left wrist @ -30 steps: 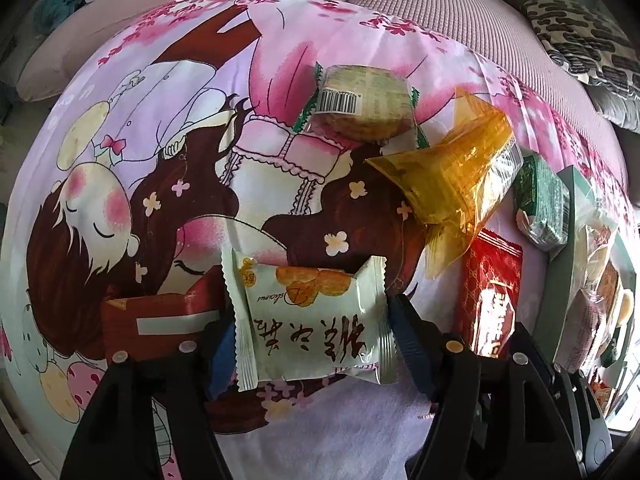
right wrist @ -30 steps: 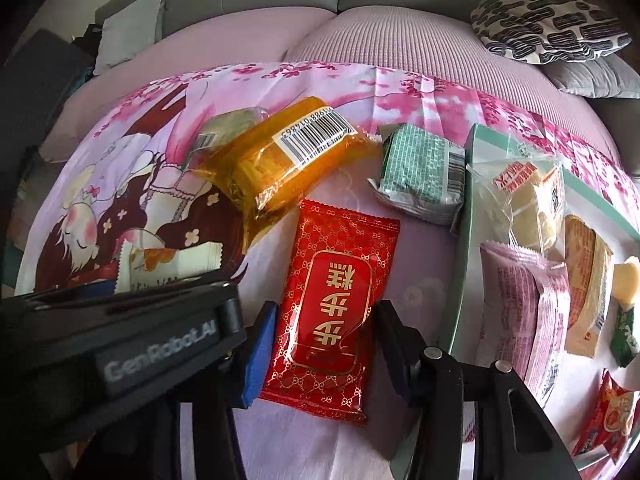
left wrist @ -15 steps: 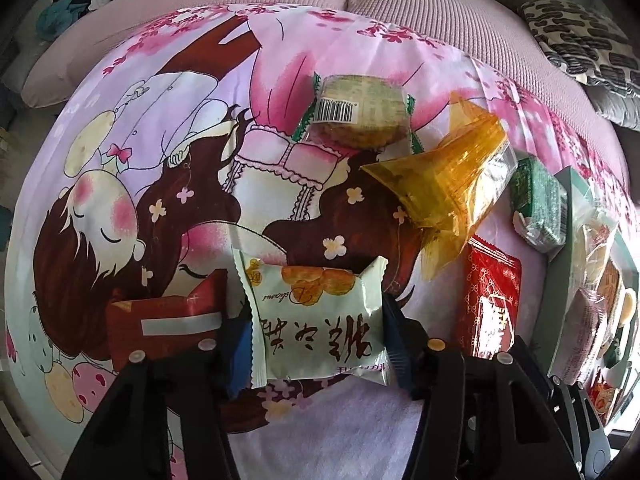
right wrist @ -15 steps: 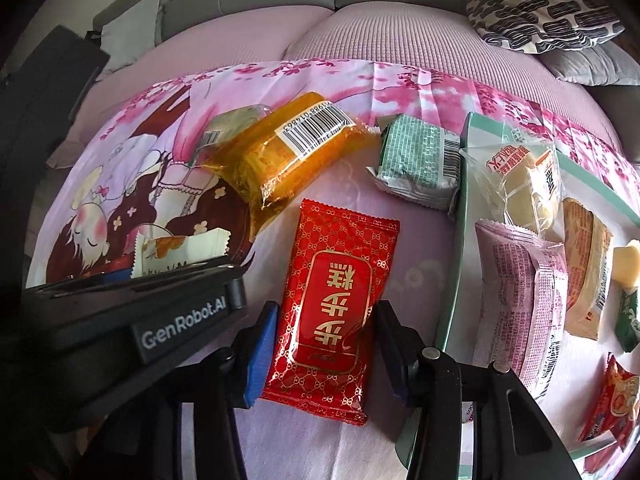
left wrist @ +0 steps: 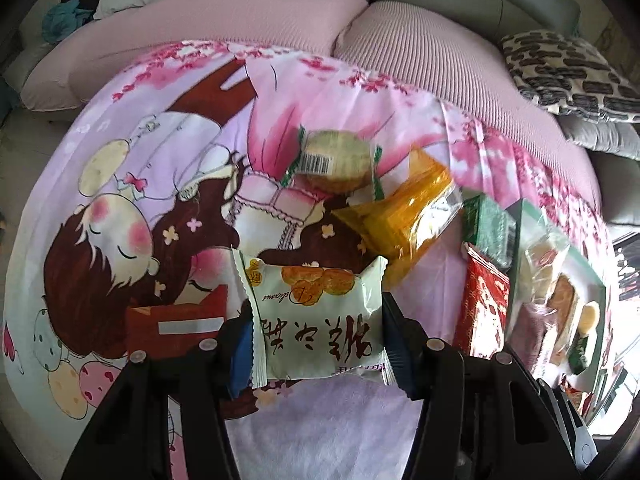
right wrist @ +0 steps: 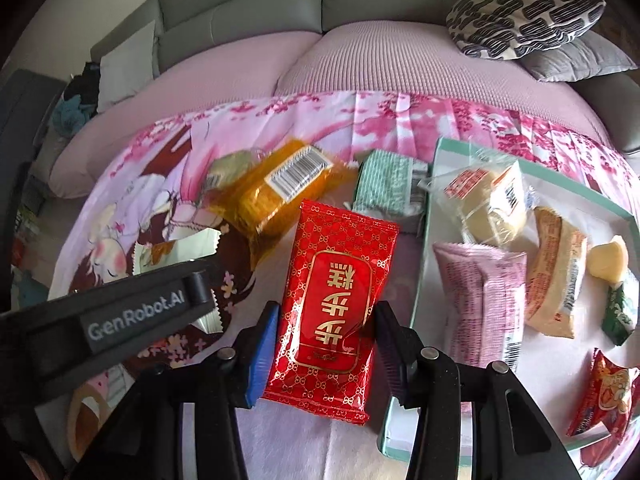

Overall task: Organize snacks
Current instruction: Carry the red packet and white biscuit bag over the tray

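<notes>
Snacks: the left gripper (left wrist: 316,344) is pinched on the pale green pastry packet (left wrist: 316,320), the right gripper (right wrist: 326,340) on the red foil pack (right wrist: 334,300), both over the cartoon cloth (left wrist: 168,168) beside the tray (right wrist: 424,276). Light, crinkly, probably slippery and crushable, so mid-pack grips seem right

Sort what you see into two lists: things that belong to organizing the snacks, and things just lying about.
Part of the job:
- pale green packet, in the left claw
- red packet, in the right claw
- orange packet
- green striped packet
- tray holding sorted snacks

Just lying about:
- patterned cushion
- printed cloth
- sofa
</notes>
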Motion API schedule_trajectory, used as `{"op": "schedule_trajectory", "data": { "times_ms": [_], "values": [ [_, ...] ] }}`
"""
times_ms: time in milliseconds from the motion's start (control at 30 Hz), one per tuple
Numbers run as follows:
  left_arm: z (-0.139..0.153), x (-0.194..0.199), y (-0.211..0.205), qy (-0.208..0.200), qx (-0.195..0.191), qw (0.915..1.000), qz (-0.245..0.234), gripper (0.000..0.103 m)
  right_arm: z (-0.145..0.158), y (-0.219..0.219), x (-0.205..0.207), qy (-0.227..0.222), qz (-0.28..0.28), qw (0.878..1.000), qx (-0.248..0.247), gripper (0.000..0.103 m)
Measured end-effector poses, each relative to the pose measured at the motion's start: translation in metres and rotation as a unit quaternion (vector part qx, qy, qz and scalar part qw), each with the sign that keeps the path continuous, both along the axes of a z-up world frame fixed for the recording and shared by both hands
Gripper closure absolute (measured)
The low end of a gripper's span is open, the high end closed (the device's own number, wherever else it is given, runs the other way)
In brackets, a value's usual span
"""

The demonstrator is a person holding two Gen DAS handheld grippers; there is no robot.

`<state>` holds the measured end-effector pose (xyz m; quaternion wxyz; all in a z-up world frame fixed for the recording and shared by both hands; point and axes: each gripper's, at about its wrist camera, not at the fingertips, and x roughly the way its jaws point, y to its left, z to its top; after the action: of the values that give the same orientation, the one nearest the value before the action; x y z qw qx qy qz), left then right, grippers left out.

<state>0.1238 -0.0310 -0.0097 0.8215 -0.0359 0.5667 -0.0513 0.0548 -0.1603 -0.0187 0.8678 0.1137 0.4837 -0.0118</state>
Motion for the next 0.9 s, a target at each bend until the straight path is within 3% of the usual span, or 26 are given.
{"op": "schedule_trajectory", "data": {
  "times_ms": [533, 900],
  "values": [
    [0.044, -0.006, -0.005, -0.067, -0.016, 0.9976, 0.001, 0.045, 0.046, -0.025, -0.025, -0.06, -0.03, 0.997, 0.032, 0.053],
    [0.056, -0.034, -0.073, -0.09, -0.03, 0.992, -0.083, 0.045, 0.06, -0.1, -0.055, -0.073, -0.132, 0.988, 0.032, 0.053]
  ]
}}
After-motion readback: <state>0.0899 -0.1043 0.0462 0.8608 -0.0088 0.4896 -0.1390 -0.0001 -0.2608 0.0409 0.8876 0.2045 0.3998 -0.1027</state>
